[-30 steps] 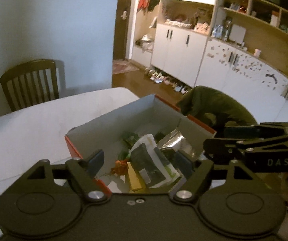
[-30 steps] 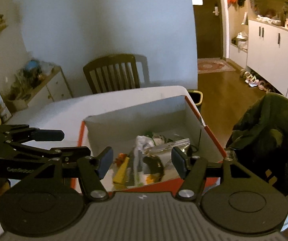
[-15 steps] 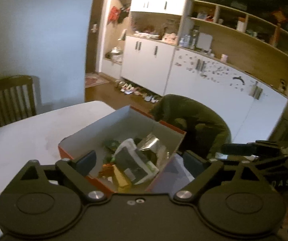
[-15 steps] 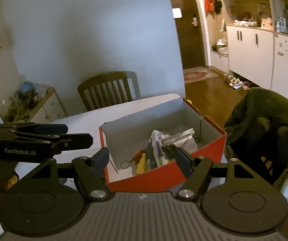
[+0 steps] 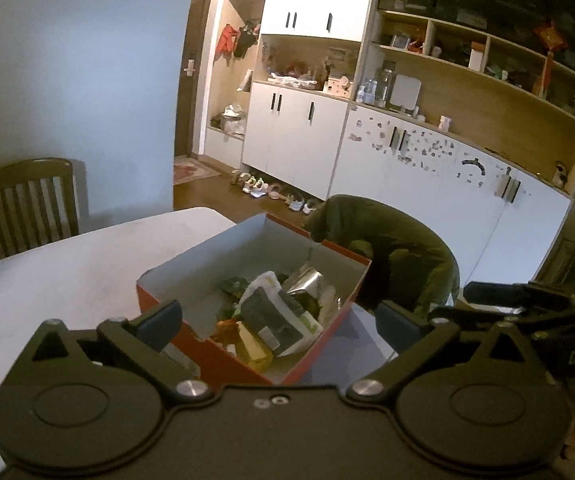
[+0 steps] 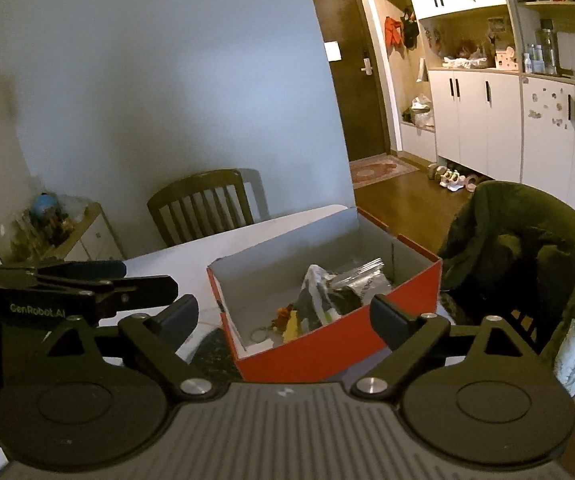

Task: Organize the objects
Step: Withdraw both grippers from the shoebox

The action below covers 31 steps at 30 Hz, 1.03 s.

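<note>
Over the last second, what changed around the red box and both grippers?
Both grippers backed away from the red box; it now looks smaller and farther off in each view. The left gripper and right gripper have just been opening their jaws, with nothing gripped between them. The box remains on the white table, its packets unmoved inside.

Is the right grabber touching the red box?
Apart. In the right wrist view, the right gripper has just been opening; its wide-spread fingers sit short of the red box, its front wall showing between them, nothing gripped.
</note>
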### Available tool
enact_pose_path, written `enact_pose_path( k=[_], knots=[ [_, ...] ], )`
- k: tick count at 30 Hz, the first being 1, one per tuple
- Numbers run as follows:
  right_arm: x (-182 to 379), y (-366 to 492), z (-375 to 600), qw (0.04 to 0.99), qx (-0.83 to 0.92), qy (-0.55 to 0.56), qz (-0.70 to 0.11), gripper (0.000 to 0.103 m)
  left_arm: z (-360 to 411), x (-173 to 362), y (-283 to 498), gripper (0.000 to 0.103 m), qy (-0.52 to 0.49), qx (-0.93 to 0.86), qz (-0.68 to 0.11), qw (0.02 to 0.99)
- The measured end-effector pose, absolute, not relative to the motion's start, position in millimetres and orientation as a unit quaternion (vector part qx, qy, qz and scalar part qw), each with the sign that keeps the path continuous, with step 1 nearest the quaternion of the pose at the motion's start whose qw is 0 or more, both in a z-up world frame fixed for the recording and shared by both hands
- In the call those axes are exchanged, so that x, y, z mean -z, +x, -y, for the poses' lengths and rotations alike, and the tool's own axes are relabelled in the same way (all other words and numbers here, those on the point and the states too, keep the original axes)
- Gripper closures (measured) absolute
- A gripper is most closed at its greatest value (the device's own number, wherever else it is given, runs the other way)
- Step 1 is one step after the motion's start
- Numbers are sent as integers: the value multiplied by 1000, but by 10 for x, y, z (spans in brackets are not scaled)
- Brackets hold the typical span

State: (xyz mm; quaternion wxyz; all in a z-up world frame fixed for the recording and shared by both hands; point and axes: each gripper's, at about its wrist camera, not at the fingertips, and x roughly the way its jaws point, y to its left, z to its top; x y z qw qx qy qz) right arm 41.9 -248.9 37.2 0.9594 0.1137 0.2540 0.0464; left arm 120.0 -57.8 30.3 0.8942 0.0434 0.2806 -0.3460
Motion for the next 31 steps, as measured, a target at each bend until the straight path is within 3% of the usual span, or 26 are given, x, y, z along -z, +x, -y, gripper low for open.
enact_pose_path(
  k=[7,31],
  knots=[
    [-391,431,2283,961,-56,101,-249,3,385,-299,1152,0,31,335,-282,899],
    [-299,394,1960,953,-55,105,-278,3,107,-246,1002,0,44,297,-282,911]
  ],
)
